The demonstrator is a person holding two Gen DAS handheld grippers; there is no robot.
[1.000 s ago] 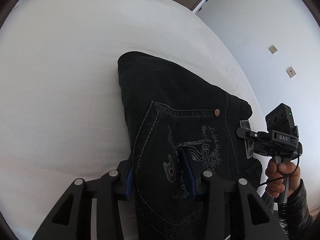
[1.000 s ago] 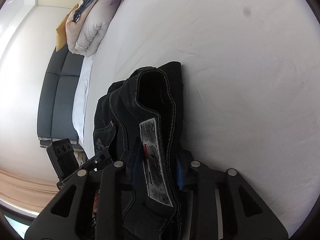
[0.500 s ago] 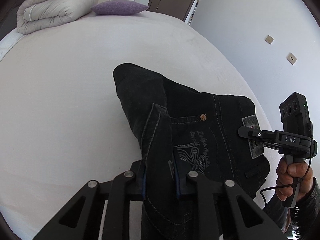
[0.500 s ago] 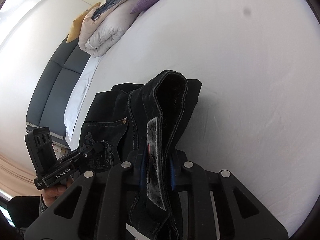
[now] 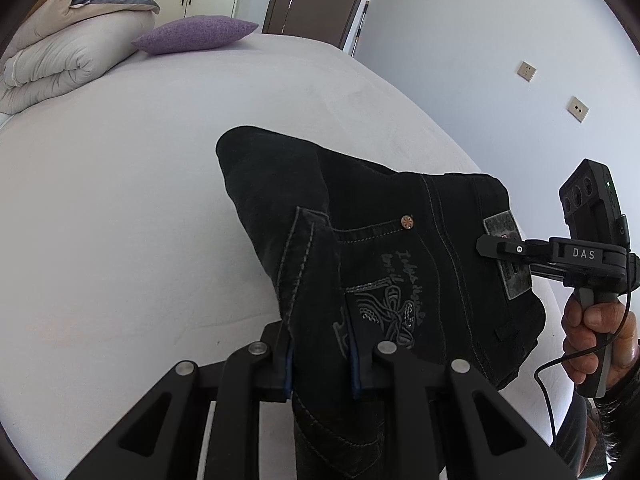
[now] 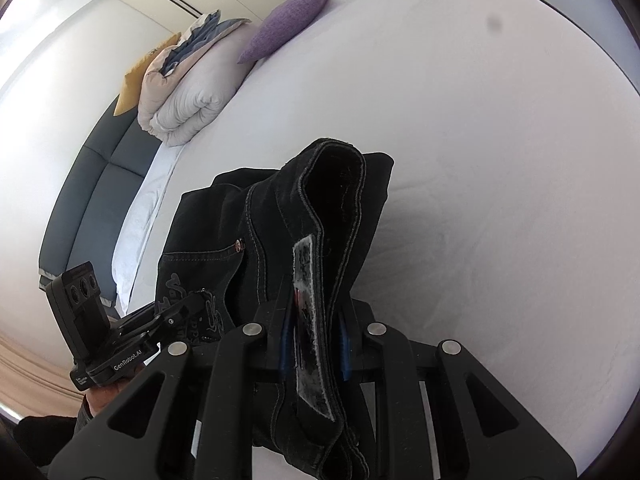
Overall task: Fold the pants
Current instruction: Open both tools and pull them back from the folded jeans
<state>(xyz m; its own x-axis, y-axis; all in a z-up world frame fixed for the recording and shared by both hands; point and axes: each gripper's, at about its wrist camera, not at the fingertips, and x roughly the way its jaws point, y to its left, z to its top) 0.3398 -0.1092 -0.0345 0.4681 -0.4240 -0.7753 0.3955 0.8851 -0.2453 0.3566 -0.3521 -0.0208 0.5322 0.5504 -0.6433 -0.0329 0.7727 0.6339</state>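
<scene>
We find the pants (image 5: 360, 216) bunched and held above the bed (image 5: 120, 200), waistband end toward us, the rest running away toward the pillow (image 5: 196, 34) and sagging to the sheet at the far end. The left gripper (image 5: 322, 354) is clamped on the back-pocket edge; the right gripper (image 6: 314, 330) is clamped on the waistband at the patch (image 6: 310, 320). We cannot make out the legs: they are folded under or hidden behind the seat. The lower waistband is cut off by the frame edge. A rolled duvet (image 6: 192, 100) lies at the headboard end
</scene>
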